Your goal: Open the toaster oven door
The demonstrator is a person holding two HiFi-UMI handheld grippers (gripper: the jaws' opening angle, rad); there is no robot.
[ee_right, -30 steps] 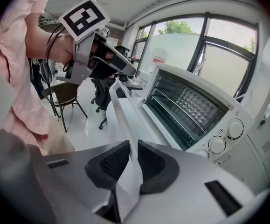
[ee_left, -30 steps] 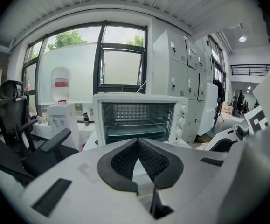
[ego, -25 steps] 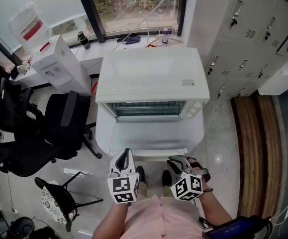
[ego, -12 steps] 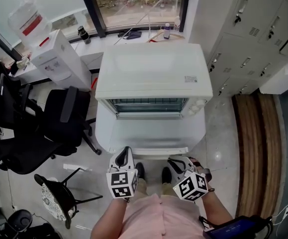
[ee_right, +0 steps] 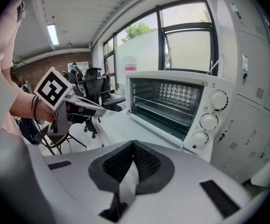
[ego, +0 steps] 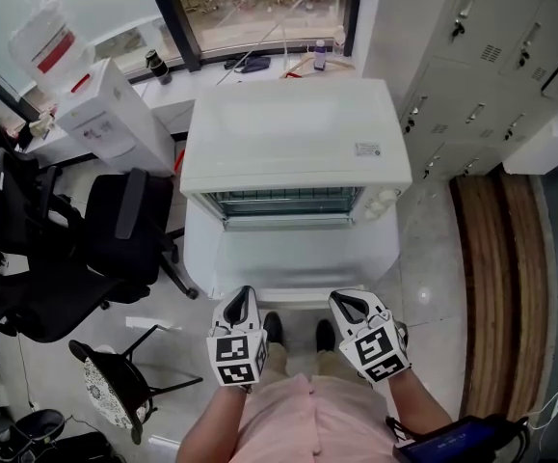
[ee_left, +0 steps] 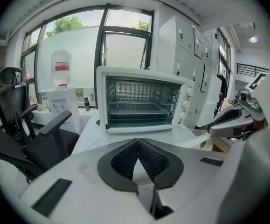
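The white toaster oven [ego: 293,143] stands on a white table [ego: 201,258], its door [ego: 293,258] folded down flat toward me and the wire rack [ego: 283,204] exposed. The door's handle [ego: 307,295] lies at the near edge. My left gripper [ego: 243,295] hovers just short of that edge, shut and empty. My right gripper [ego: 344,302] is beside it, also shut with nothing in it. In the left gripper view the oven [ee_left: 141,99] opens ahead of the left gripper [ee_left: 138,141]. The right gripper view shows the oven [ee_right: 172,101], its three knobs [ee_right: 209,120], and the right gripper [ee_right: 134,143].
Black office chairs [ego: 115,230] crowd the left side, with a stool [ego: 105,389] lower down. A water dispenser [ego: 105,114] stands at the back left. Grey lockers [ego: 491,66] and a wooden strip [ego: 495,287] run along the right. Bottles [ego: 319,54] sit on the windowsill.
My right gripper has turned and shifted a little upward toward the door's near edge. The left gripper has barely moved. The oven door stays down.
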